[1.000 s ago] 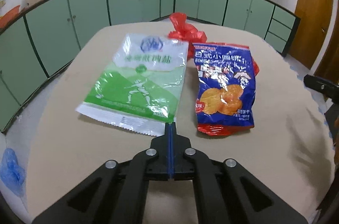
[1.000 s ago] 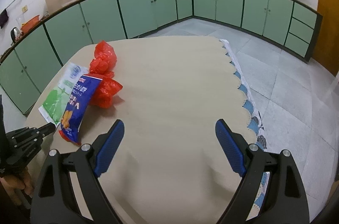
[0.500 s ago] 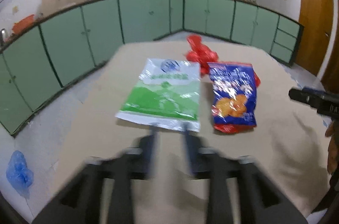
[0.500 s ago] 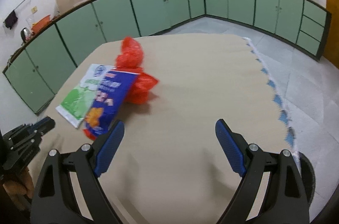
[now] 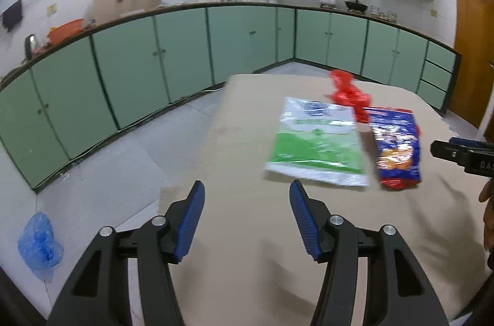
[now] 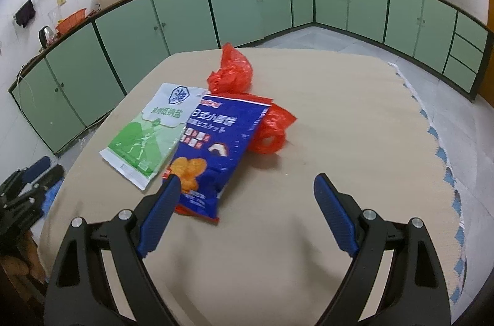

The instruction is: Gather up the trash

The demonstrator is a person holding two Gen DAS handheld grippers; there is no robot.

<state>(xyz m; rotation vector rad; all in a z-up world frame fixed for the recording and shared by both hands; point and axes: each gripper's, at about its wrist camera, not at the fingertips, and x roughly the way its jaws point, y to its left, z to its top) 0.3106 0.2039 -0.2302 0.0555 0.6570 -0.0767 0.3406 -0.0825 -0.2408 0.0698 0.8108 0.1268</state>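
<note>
Left gripper (image 5: 247, 193): low centre of the left wrist view, above the near part of the bench; its blue-padded fingers (image 5: 190, 218) stand wide apart with nothing between them. It also shows at the left edge of the right wrist view (image 6: 27, 187), beyond the bench edge.
Right gripper (image 6: 245, 187): bottom of the right wrist view, fingers (image 6: 335, 218) spread wide and holding nothing; the left finger's tip overlaps the near end of the blue snack bag in the picture, though whether it touches cannot be told. Its tip enters the left wrist view at the right edge (image 5: 457, 150).
Bench (image 6: 339, 116): tan top filling the middle of both views, with a scalloped white and blue cloth edge on the right side of the right wrist view.
Green and white packet (image 6: 148, 134): lying flat, centre left of the right wrist view; right of centre in the left wrist view (image 5: 315, 140), blurred there.
Blue snack bag (image 6: 216, 150): flat on the bench, its left edge over the packet's right edge, its far end resting on the red bag; also seen at (image 5: 396, 147).
Red plastic bag (image 6: 234, 73): crumpled, behind and partly under the snack bag; upper right of centre at (image 5: 349, 93).
Blue plastic bag (image 5: 38, 245): on the floor, lower left of the left wrist view.
Cabinets (image 5: 154, 57): green doors curving across the background.
</note>
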